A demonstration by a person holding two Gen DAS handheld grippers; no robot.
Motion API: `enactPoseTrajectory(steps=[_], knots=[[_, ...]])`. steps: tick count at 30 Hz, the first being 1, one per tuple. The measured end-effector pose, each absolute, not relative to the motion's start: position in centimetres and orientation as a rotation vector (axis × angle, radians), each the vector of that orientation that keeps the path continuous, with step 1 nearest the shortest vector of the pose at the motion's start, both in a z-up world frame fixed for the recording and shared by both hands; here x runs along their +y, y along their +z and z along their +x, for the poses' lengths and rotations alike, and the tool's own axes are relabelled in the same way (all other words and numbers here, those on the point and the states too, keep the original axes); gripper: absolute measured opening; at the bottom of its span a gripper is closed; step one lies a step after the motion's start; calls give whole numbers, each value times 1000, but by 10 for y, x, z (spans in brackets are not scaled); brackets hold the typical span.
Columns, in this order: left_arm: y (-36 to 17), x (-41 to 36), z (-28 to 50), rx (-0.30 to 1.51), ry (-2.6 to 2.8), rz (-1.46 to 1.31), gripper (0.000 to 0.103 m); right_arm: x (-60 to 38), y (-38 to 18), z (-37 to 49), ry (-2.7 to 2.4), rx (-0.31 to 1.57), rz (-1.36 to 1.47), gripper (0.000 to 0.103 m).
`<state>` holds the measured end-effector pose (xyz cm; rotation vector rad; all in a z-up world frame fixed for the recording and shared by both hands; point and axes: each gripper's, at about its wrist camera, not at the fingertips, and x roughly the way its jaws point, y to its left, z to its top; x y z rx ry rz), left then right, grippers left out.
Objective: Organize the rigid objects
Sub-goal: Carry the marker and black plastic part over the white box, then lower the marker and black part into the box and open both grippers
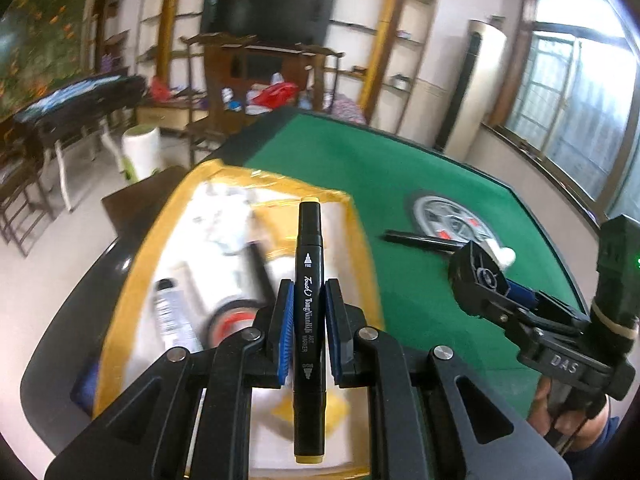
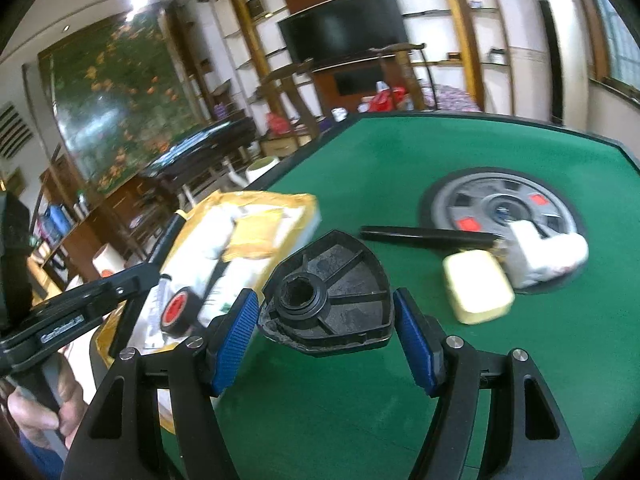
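Note:
My left gripper (image 1: 309, 286) is shut on a black art marker (image 1: 308, 236) with yellow ends. It hangs over a yellow-edged box (image 1: 362, 240) that holds a small red-hubbed wheel (image 1: 230, 320) and a tube (image 1: 168, 312). In the right wrist view my right gripper (image 2: 325, 296) has its blue pads pressed on a black triangular plastic part (image 2: 344, 264), held above the green table (image 2: 320, 400). The left wrist view also shows that right gripper (image 1: 504, 288) at the right with the part (image 1: 476, 268). The left gripper (image 2: 148, 276) with the marker (image 2: 172, 228) shows at the left, by the box (image 2: 296, 200).
On the green felt lie a large grey wheel (image 2: 480, 200) with red marks, a black stick (image 2: 424, 236), a pale yellow block (image 2: 476, 284) and a white object (image 2: 544, 252). A hand (image 2: 36, 412) holds the left tool. Chairs and a dark side table stand beyond the table's edge.

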<state>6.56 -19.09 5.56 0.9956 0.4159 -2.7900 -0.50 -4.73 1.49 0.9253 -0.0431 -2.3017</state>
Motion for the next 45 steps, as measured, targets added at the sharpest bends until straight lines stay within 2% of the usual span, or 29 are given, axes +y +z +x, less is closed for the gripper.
enactPoseTrajectory(steps=[15, 45], knots=[[22, -229, 75, 464, -2676, 1060, 13, -171, 6, -17, -2175, 141, 979, 64], [6, -244, 76, 516, -2640, 1064, 13, -203, -10, -19, -2134, 191, 1074, 64]])
